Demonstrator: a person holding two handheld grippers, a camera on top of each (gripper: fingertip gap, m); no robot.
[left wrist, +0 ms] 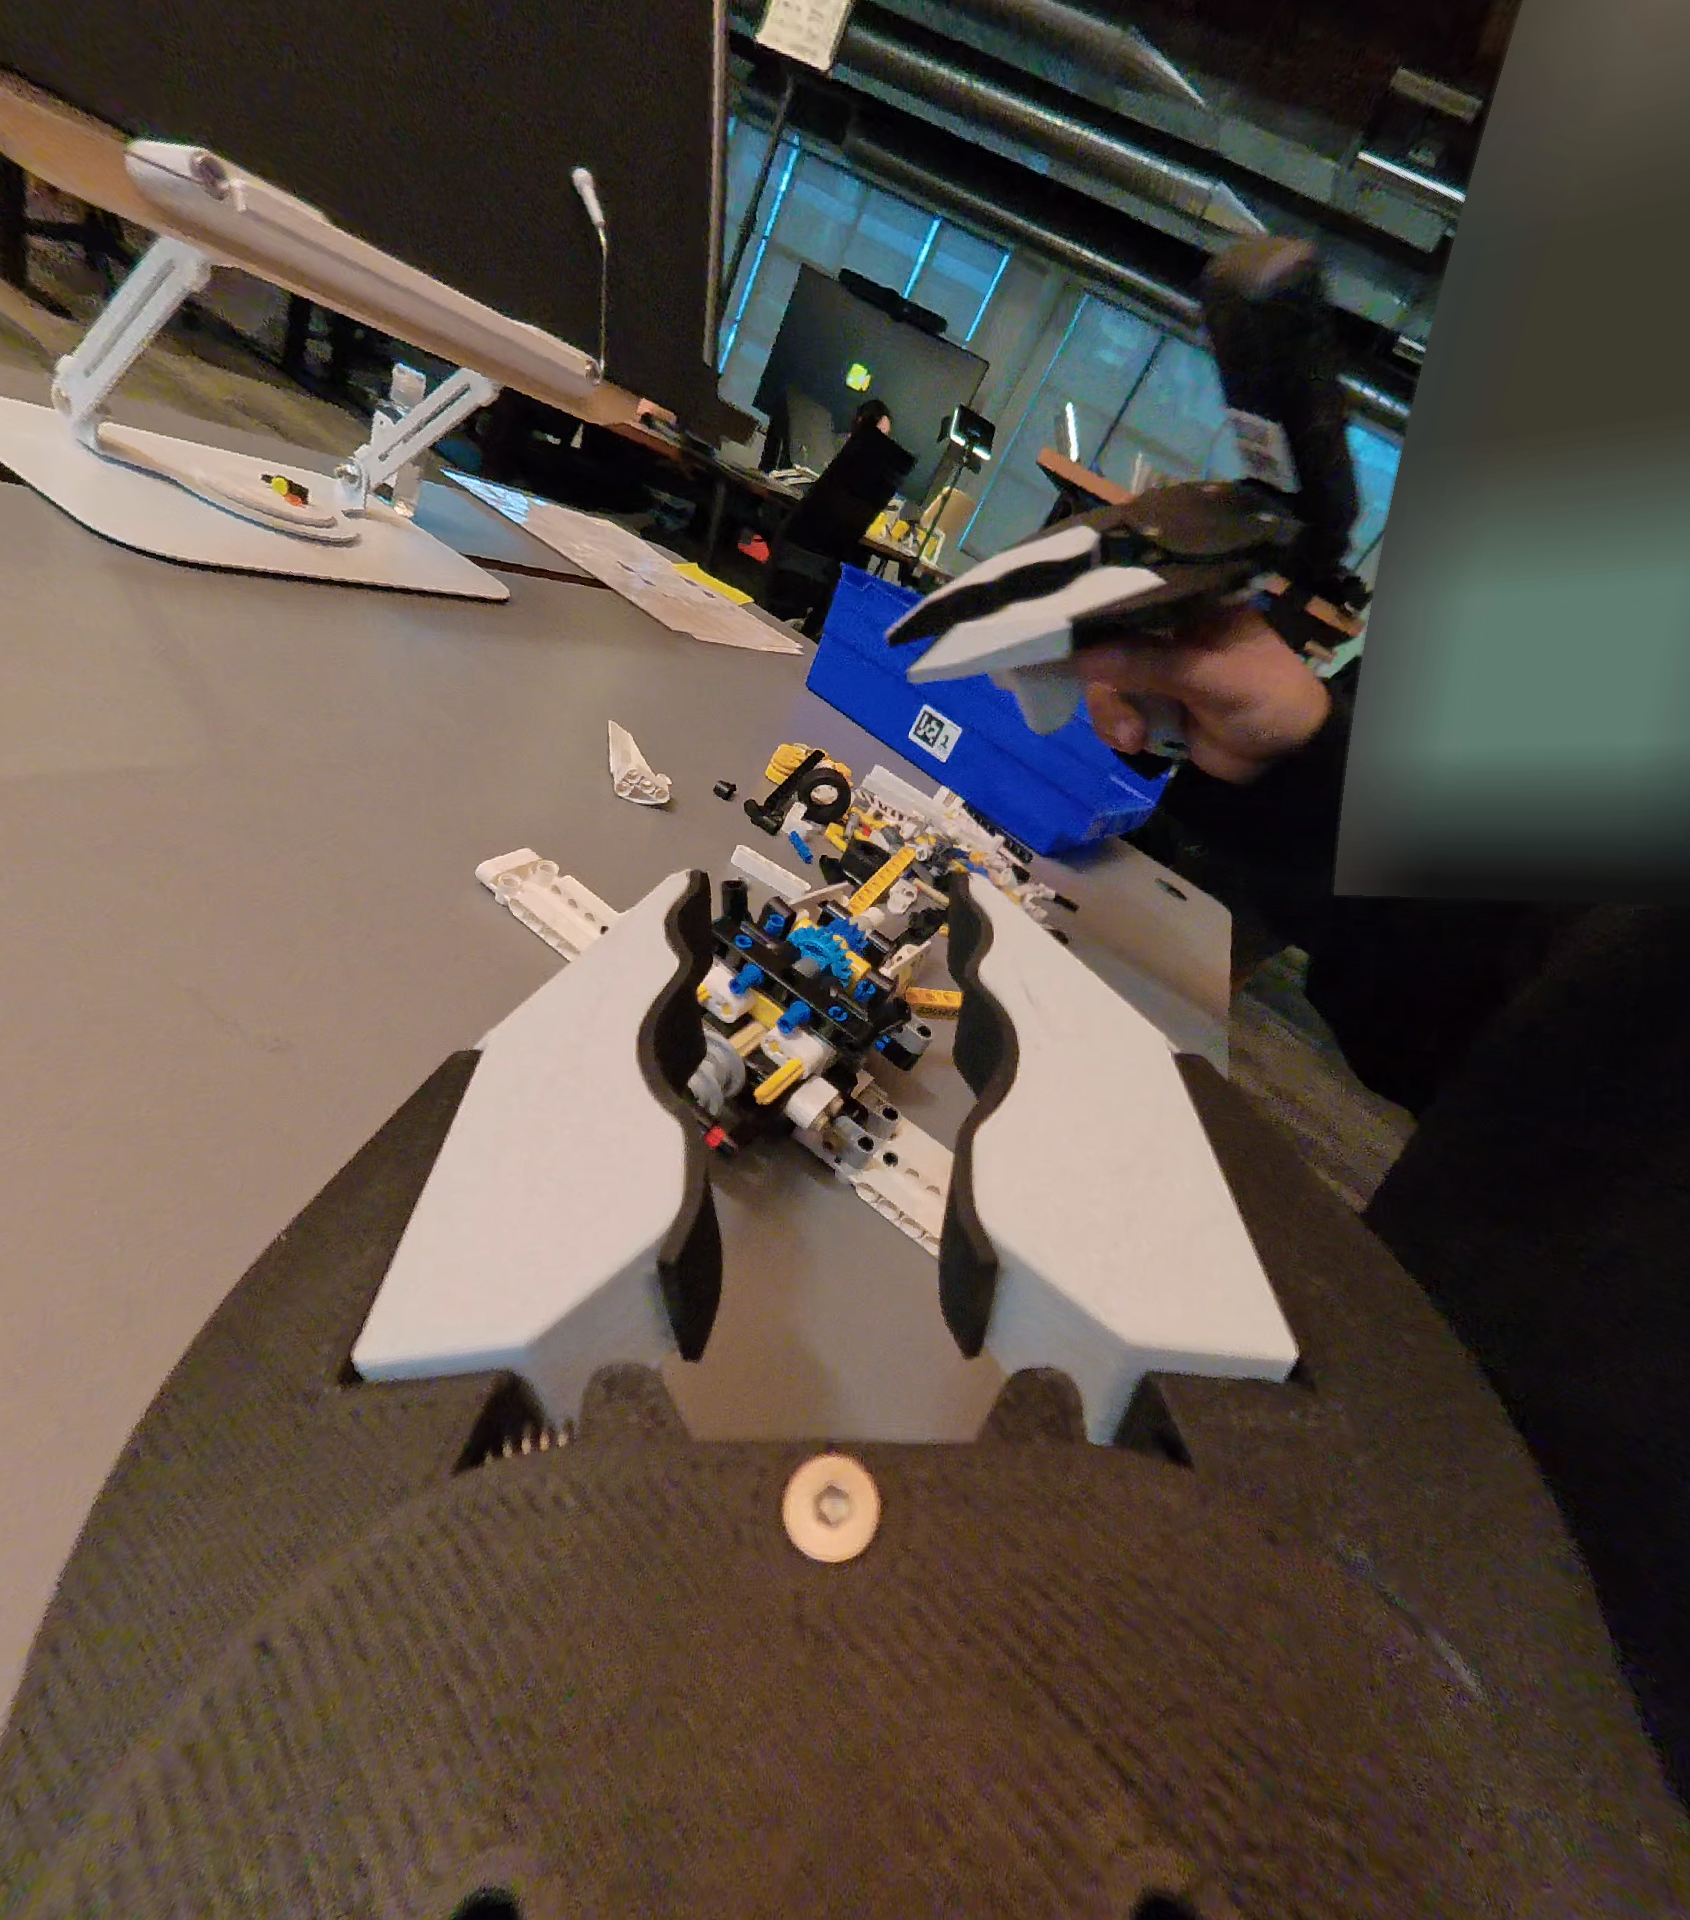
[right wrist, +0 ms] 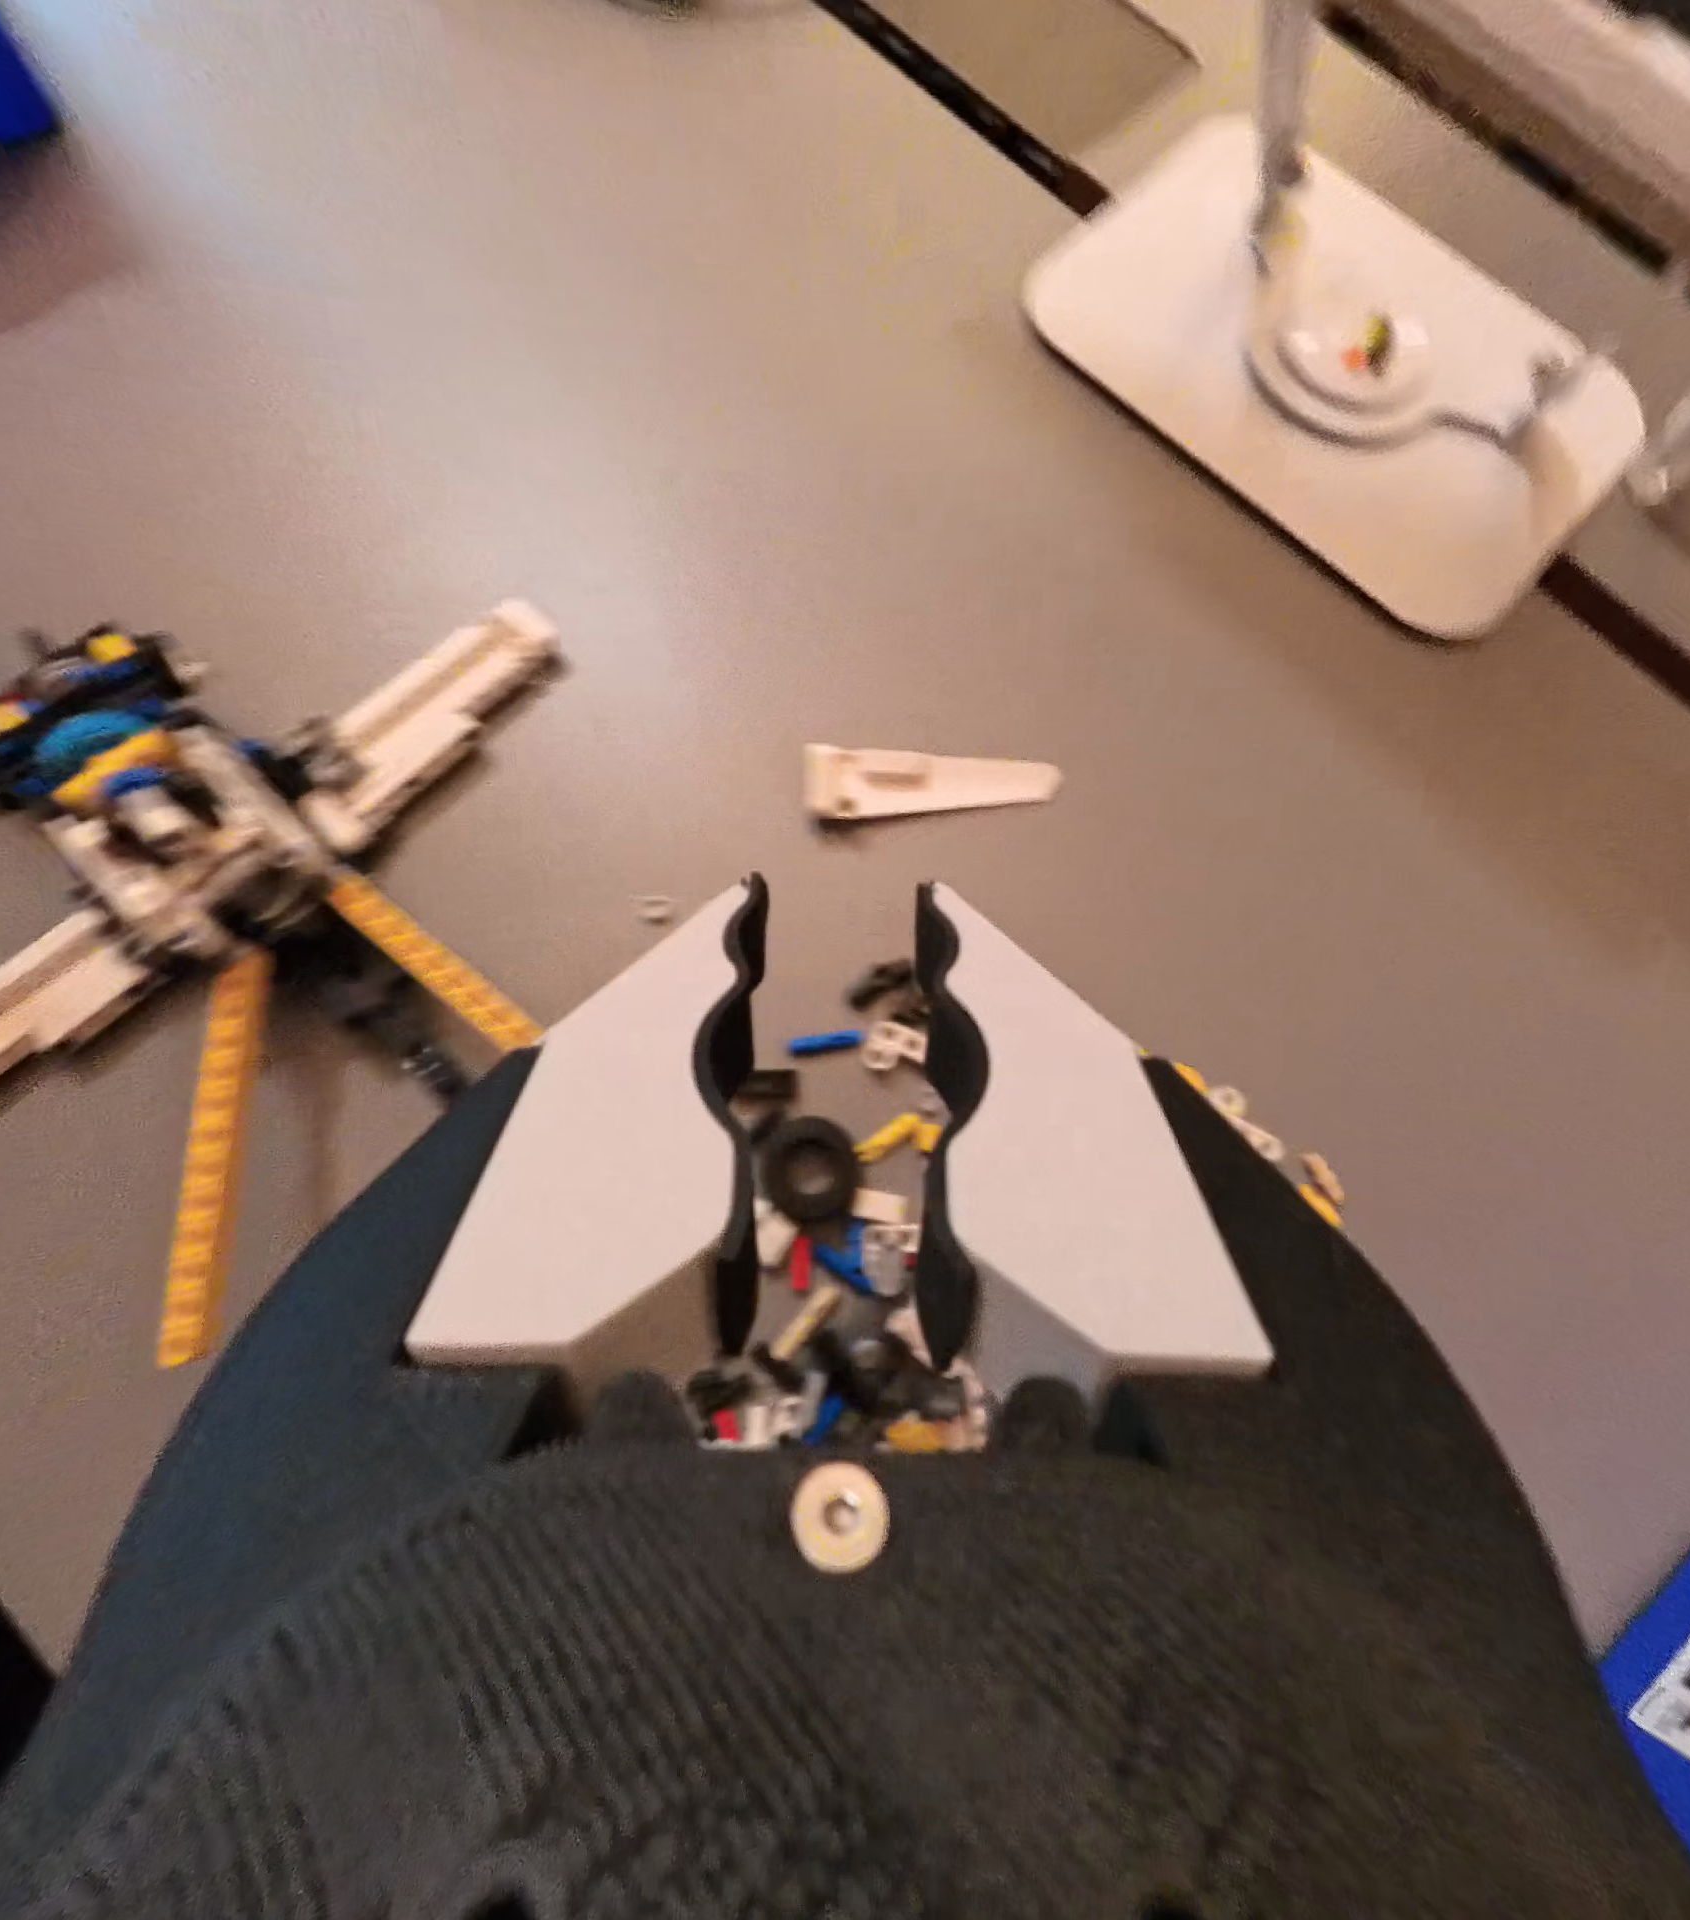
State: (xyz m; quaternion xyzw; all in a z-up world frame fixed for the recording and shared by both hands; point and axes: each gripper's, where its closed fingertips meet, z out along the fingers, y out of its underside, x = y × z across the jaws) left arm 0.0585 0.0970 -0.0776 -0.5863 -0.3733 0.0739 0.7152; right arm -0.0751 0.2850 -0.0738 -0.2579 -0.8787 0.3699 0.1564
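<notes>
Straddling the brick-built model [left wrist: 810,997], left claw [left wrist: 825,914] sits open; right claw [right wrist: 841,894] hangs open, empty, above loose bricks [right wrist: 841,1195] on the surface [right wrist: 716,468].

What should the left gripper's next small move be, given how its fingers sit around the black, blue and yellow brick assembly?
Probably ease the left gripper sideways until the black, blue and yellow brick assembly sits midway between the pads, then close. The jaws stand open around it, and the left black pad looks near or on it while the right side shows a gap. The right gripper hangs open over loose bricks, away from it.
</notes>
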